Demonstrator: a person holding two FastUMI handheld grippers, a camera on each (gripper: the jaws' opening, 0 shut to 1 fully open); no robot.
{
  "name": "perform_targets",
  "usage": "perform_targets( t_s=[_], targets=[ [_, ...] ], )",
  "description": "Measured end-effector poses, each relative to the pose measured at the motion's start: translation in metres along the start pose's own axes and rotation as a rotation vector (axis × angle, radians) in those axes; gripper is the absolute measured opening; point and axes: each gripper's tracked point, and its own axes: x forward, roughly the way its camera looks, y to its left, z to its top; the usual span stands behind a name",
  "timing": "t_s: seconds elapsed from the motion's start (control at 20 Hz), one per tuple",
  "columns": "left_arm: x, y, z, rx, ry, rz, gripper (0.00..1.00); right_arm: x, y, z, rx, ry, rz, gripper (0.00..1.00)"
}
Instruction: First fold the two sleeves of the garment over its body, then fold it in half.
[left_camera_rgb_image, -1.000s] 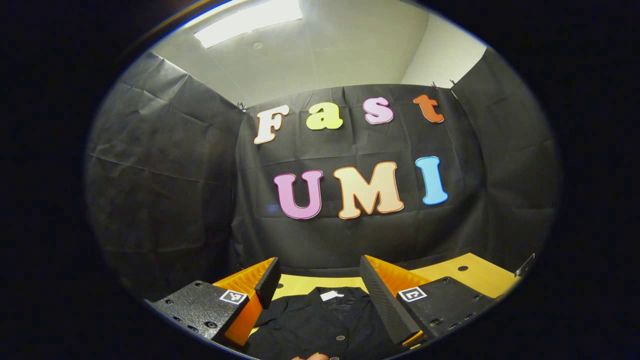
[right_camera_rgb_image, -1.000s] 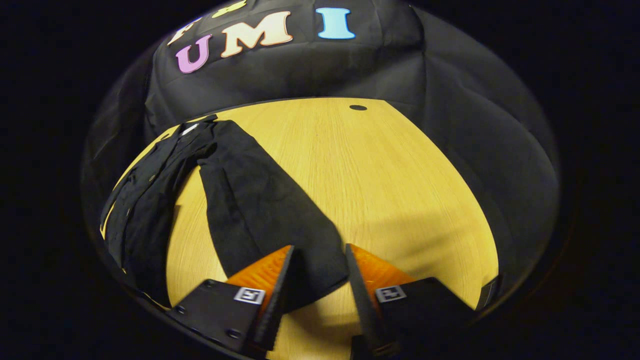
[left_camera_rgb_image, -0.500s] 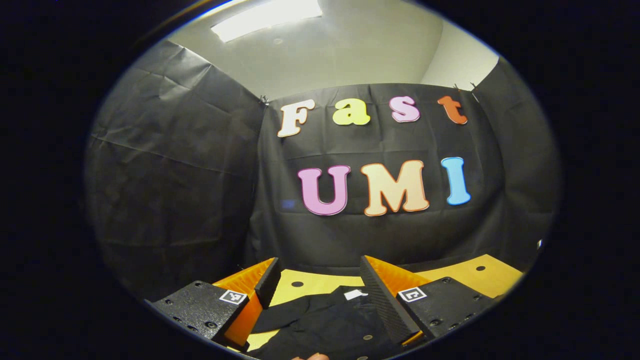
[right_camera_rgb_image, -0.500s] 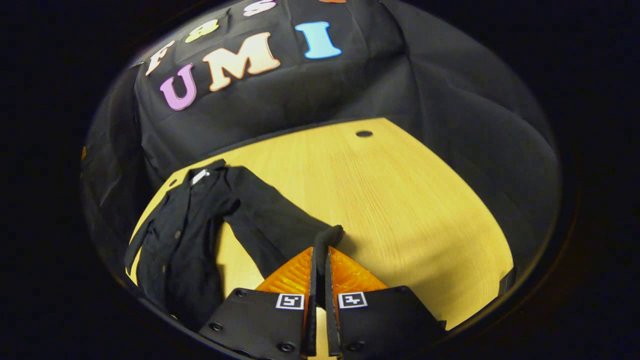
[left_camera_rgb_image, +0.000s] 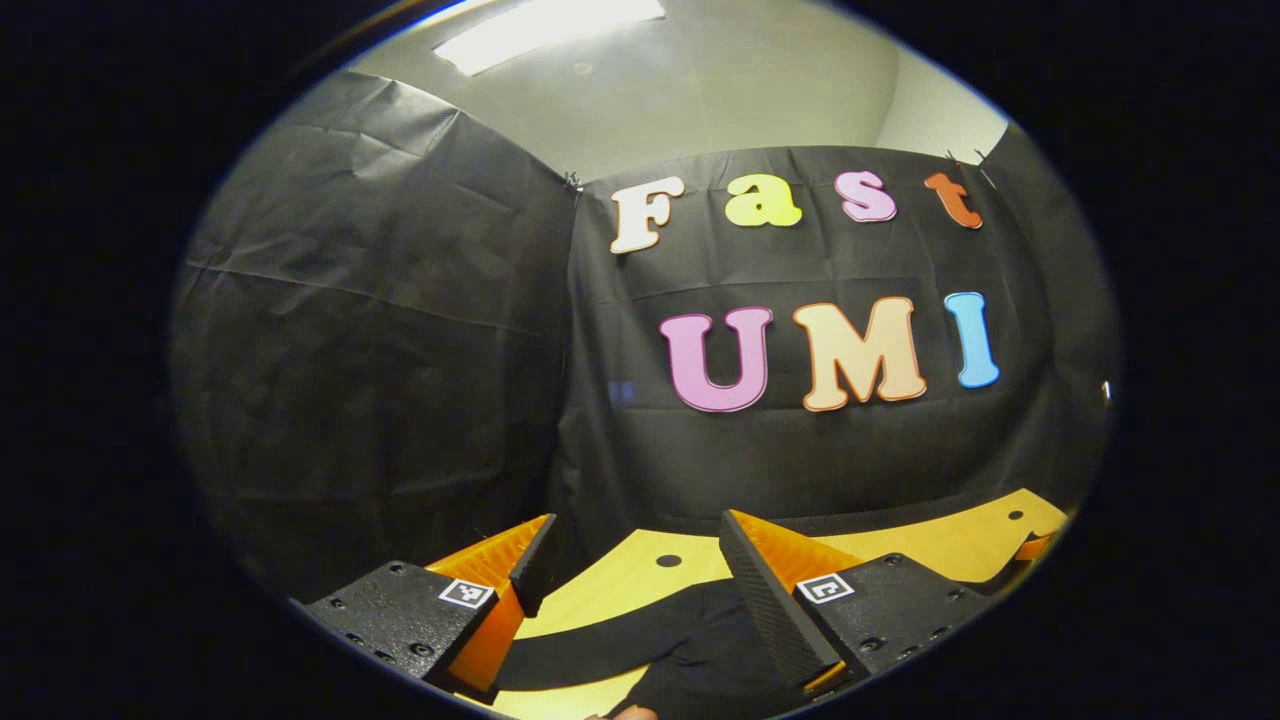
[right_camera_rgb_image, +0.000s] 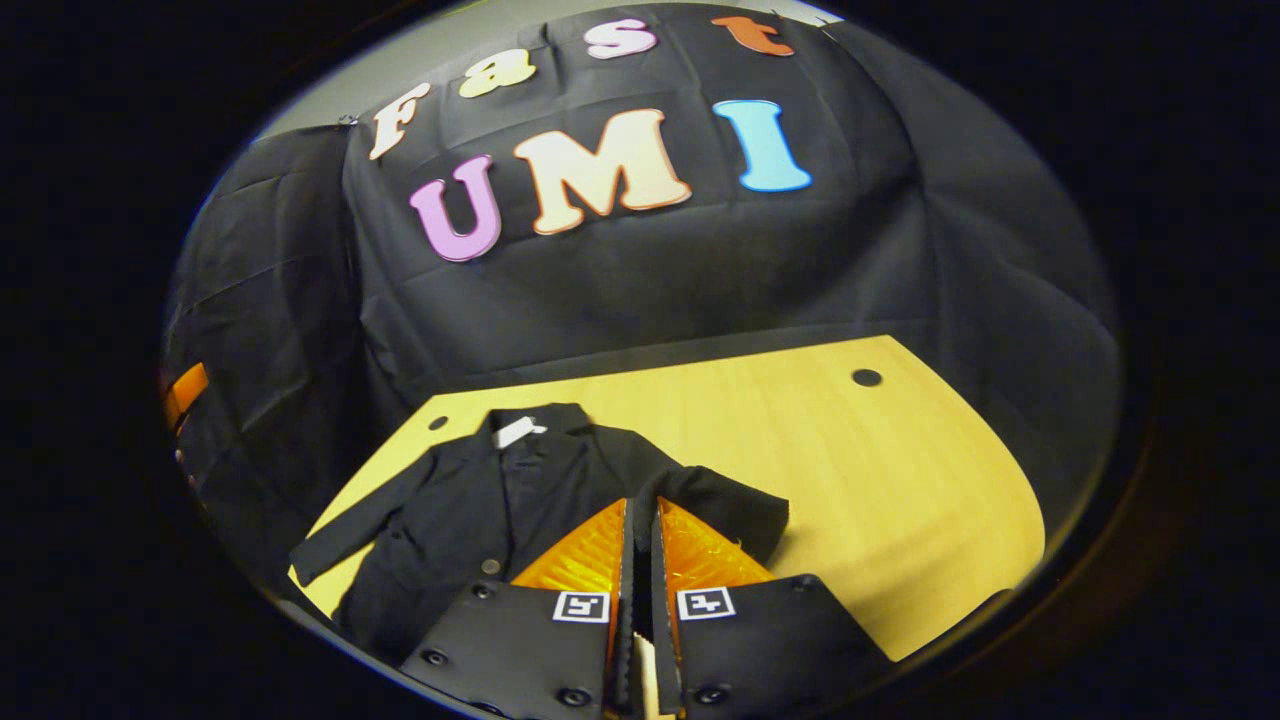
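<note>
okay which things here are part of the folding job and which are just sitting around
Part of the job:
black garment
its sleeve, pinched in the right hand-held gripper
left hand-held gripper, open

Just there:
wooden table
black cloth wall

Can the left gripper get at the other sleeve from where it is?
Probably yes. The left gripper is open and holds nothing, and the sleeve lies flat on the table just below its fingers, with nothing across the way down.
</note>
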Motion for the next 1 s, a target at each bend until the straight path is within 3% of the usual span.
perform_targets(
  t_s=[0.2,0.45,0.75,0.8,1.0],
  targets=[
    [0.011,0.041,-0.011,-0.004,0.02,0.036,0.94,0.016,0.065,0.013,-0.038,-0.017,0.059,0.1],
    [0.026,0.087,-0.027,-0.013,0.032,0.049,0.97,0.034,0.138,0.018,-0.08,-0.029,0.102,0.1],
    [0.043,0.131,-0.049,-0.015,0.068,0.046,0.97,0.061,0.217,0.018,-0.126,-0.026,0.141,0.1],
    [0.046,0.138,-0.051,-0.009,0.07,0.048,0.94,0.067,0.229,0.017,-0.133,-0.028,0.15,0.14],
    [0.047,0.168,-0.063,0.0,0.088,0.06,0.97,0.091,0.277,0.007,-0.179,-0.007,0.174,0.1]
  ],
)
